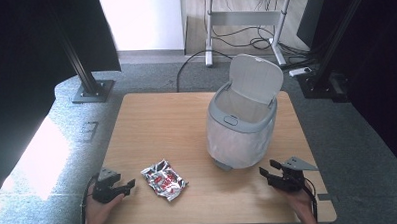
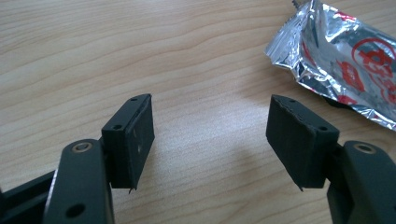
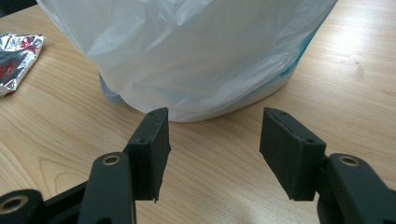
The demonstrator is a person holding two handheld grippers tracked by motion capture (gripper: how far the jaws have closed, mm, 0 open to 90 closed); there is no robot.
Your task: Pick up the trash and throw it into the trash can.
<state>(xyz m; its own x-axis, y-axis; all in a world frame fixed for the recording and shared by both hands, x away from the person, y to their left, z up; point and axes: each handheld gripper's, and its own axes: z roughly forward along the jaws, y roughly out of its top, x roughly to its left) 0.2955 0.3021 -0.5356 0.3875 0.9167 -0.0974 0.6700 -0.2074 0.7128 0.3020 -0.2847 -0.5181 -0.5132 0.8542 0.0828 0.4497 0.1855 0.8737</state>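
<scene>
Presently the left gripper (image 1: 123, 186) rests low at the near left edge of the tabletop (image 1: 152, 123), jaws wide and empty, aimed toward the foil wrapper (image 1: 164, 179) lying flat just beside it. The right gripper (image 1: 269, 174), likewise wide and empty, sits near right, pointing at the base of the lined bin (image 1: 241, 125), whose lid stands open. Risk: thin, crinkled foil may slide or slip from the pads if pinched flat against the wood; the loose liner could snag.
</scene>
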